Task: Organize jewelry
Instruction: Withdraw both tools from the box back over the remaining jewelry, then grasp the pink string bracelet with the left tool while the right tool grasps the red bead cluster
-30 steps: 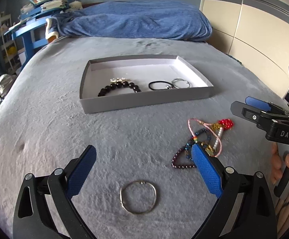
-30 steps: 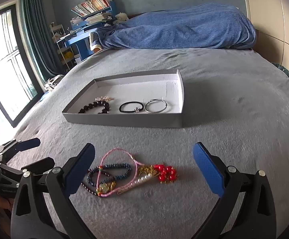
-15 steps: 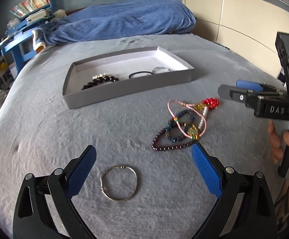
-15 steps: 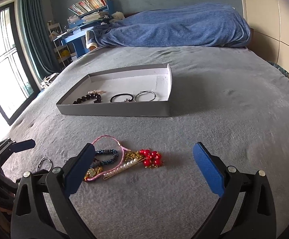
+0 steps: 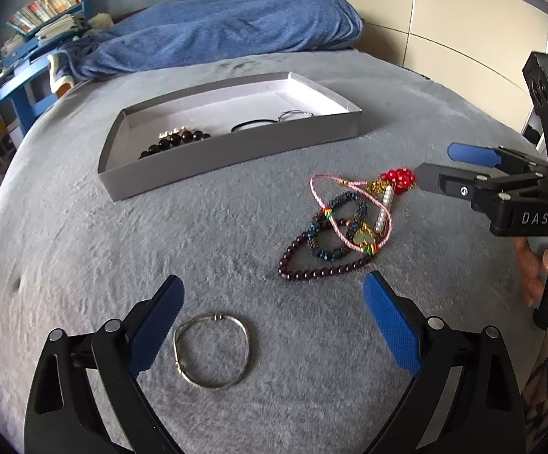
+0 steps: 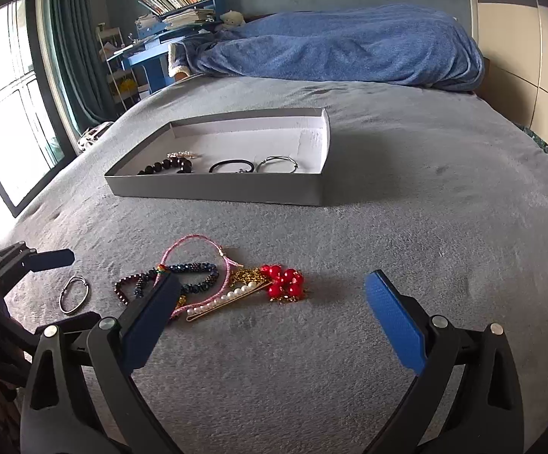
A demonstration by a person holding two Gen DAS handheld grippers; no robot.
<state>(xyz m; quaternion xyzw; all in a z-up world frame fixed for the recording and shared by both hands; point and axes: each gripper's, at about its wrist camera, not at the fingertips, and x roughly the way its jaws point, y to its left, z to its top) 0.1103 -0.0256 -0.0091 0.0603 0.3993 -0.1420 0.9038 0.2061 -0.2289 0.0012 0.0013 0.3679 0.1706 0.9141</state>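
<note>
Jewelry (image 5: 345, 223) lay in a tangled heap on the grey bedspread (image 5: 84, 249), in front of a shallow grey tray (image 5: 232, 147): a pink cord loop, a dark blue beaded bracelet, a string of dark red beads, a pearl hair clip and a cluster of red beads with gold chain, all overlapping. A plain silver bangle (image 5: 212, 350) lay apart from the heap, just beside the left finger of the left gripper (image 5: 272, 321), whose blue pads stood wide apart and held nothing. In the tray a black bead bracelet (image 6: 166, 166), a black hair tie (image 6: 231, 166) and a silver ring bracelet (image 6: 277, 164) lay in a row near the front wall. The left wrist view showed the right gripper (image 5: 438, 168) from the side, its tips near the red beads, held by a hand (image 5: 542, 268); the tray's wall half hid its contents there. The right wrist view looked down into the tray more openly and showed a small gold piece behind the black beads, possibly a brooch. It also showed the right gripper's pads spread wide over the bedspread, the left one partly covering the heap.
</note>
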